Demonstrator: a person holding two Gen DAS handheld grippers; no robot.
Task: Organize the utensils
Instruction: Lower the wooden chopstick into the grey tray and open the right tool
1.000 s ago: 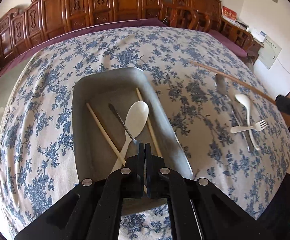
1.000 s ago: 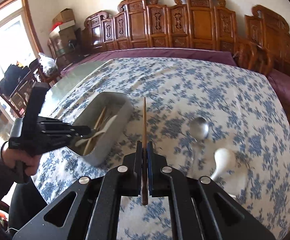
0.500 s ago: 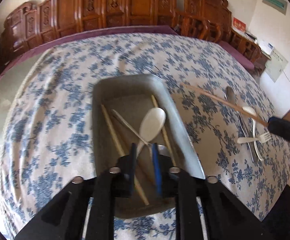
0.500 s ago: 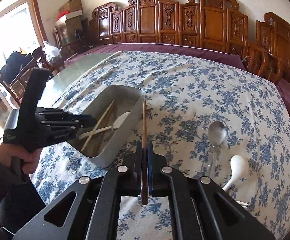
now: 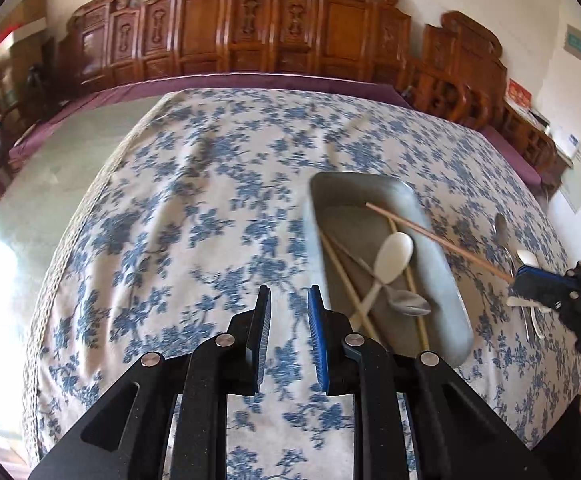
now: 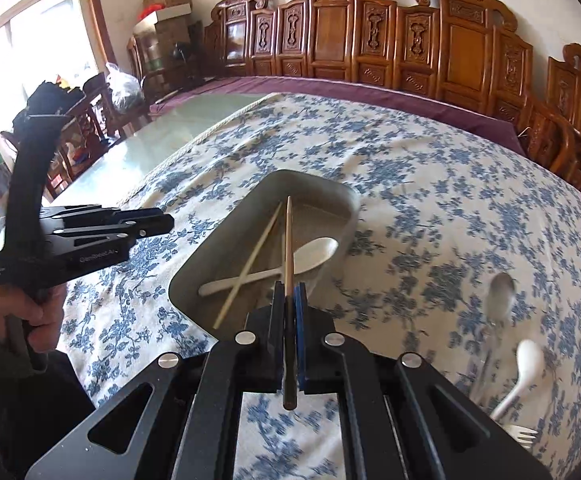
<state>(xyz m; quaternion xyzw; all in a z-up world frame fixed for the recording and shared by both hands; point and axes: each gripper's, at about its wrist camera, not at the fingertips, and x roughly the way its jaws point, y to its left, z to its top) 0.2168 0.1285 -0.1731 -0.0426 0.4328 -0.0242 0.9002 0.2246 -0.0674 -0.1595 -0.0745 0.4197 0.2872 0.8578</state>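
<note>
Right gripper (image 6: pixel 289 300) is clamped tight on a thin brown wooden chopstick (image 6: pixel 287 240), gripped near its thick butt end so most of the length sticks forward. I'm holding it along the long axis of the grey metal rectangular tray (image 6: pixel 342 200), tip over the tray interior; judging by that line-up, the step in hand is dropping it in lengthwise so it doesn't hang over the rim

Left gripper (image 5: pixel 289 312) has nothing in it, jaws partly apart with bare tablecloth showing between the pads. It's off the tray's left side over the blue-floral white tablecloth (image 5: pixel 194 216), I'd guess parked there to give the right one room

In the tray: two pale wooden chopsticks (image 5: pixel 342 276), a white plastic spoon (image 5: pixel 392 258) and a small shiny metal spoon (image 5: pixel 408 304), crossed in a loose pile. Tray has smooth matte walls and rounded corners, so things should slide down to the floor

Not yet in the tray, near the cloth's right edge: a long-handled metal spoon (image 6: pixel 498 292), another white plastic spoon (image 6: pixel 526 360) and a white plastic fork (image 6: pixel 524 436), overlapping each other. Flat, thin handles lying on soft cloth, likely awkward to pinch

Risk: the chopstick is round and slick, so it could pivot in the pads on release and land across the pile
</note>
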